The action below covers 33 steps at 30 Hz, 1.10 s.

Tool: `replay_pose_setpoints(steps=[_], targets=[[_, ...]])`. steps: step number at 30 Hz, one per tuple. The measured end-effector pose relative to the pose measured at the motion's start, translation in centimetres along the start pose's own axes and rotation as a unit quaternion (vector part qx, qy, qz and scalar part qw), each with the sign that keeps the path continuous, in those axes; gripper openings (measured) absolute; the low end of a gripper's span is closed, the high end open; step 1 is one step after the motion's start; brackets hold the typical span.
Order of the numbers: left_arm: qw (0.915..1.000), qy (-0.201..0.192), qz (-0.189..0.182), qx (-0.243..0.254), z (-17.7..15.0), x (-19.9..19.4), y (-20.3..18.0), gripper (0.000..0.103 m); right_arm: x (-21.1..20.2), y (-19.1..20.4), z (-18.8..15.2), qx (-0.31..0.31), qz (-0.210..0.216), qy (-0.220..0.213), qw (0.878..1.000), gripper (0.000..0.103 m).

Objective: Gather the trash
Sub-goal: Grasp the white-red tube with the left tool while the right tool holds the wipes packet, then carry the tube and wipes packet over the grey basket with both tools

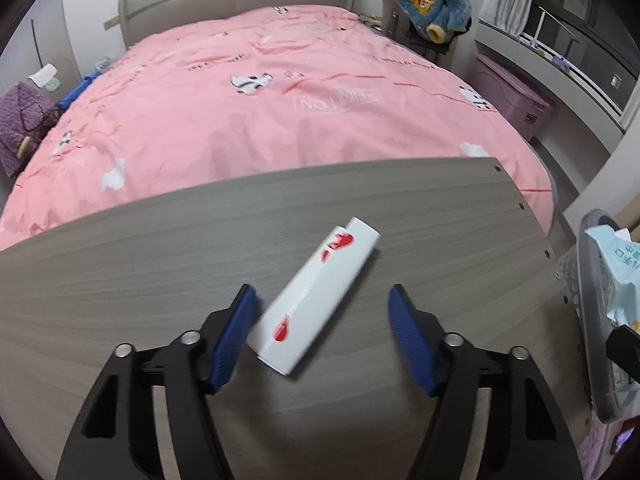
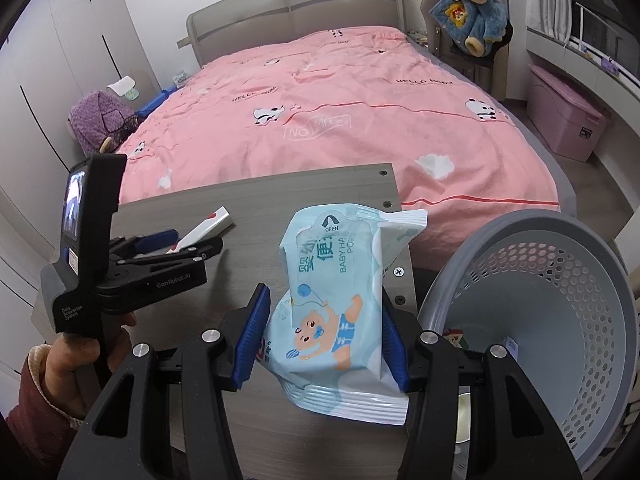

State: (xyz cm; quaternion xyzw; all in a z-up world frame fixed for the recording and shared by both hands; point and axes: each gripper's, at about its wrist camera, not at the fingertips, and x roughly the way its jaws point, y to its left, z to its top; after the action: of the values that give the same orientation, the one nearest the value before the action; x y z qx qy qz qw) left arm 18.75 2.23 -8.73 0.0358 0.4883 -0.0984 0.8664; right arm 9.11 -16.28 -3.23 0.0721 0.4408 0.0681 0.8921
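A long white packet with red marks (image 1: pixel 320 300) lies flat on the grey wood table (image 1: pixel 120 280). My left gripper (image 1: pixel 322 296) straddles it, open: the left pad sits right beside the packet's near corner and the right pad stands clear of it. The right wrist view shows the same packet (image 2: pixel 216 218) and the left gripper (image 2: pixel 192 240) at the left. My right gripper (image 2: pixel 324 300) is shut on a light blue baby-wipes pack (image 2: pixel 336 280), held above the table beside a grey perforated basket (image 2: pixel 560 300). The pack (image 1: pixel 616 272) and basket (image 1: pixel 592 320) also show at the left wrist view's right edge.
A bed with a pink duvet (image 2: pixel 340 120) lies just beyond the table's far edge. A pink storage box (image 2: pixel 564 120) and a chair with a blue jacket (image 2: pixel 468 16) stand at the right, a purple garment (image 2: pixel 100 120) at the left. A person's hand (image 2: pixel 80 356) holds the left gripper's handle.
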Motion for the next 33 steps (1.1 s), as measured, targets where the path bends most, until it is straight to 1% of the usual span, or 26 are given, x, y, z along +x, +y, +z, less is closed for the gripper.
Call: replay_pose_setpoints(steps=[3,5,7,11,12,13,19,23,28,33], targets=[[1.0000,-0.002,0.008,0.006,-0.2,-0.1,-0.2,0.050,-0.2,-0.1,0.0,0.001,0.001,-0.002,1.000,0.051],[1.0000,-0.002,0.004,0.004,-0.3,-0.3,-0.2,0.032,-0.2,-0.2,-0.1,0.004,0.003,-0.003,1.000,0.051],[1.0000,0.000,-0.005,0.001,-0.4,-0.4,-0.1,0.027,-0.4,-0.4,-0.2,0.006,0.003,-0.004,1.000,0.051],[0.9999,0.001,-0.013,0.000,-1.2,-1.0,-0.2,0.024,-0.5,-0.4,-0.3,0.006,0.004,-0.003,1.000,0.051],[0.9999,0.001,-0.017,-0.001,-1.4,-1.3,-0.3,0.019,-0.5,-0.4,-0.4,0.007,0.005,-0.002,1.000,0.051],[0.9998,0.001,-0.019,-0.002,-1.6,-1.5,-0.4,0.016,-0.6,-0.5,-0.5,0.007,0.005,-0.002,1.000,0.051],[0.9994,-0.006,-0.033,-0.012,-3.0,-3.4,-0.8,0.016,-1.0,-0.8,-0.9,0.013,0.006,-0.002,1.000,0.051],[0.9993,-0.013,-0.031,-0.014,-3.7,-4.6,-1.1,0.016,-1.5,-0.9,-1.3,0.017,0.007,-0.005,1.000,0.051],[0.9991,-0.030,-0.030,-0.005,-4.1,-6.5,-2.3,0.016,-2.4,-1.4,-1.6,0.023,0.004,-0.013,1.000,0.051],[0.9979,-0.051,-0.038,0.010,-4.1,-8.6,-4.5,0.016,-3.5,-2.6,-2.0,0.032,-0.003,-0.022,0.999,0.051]])
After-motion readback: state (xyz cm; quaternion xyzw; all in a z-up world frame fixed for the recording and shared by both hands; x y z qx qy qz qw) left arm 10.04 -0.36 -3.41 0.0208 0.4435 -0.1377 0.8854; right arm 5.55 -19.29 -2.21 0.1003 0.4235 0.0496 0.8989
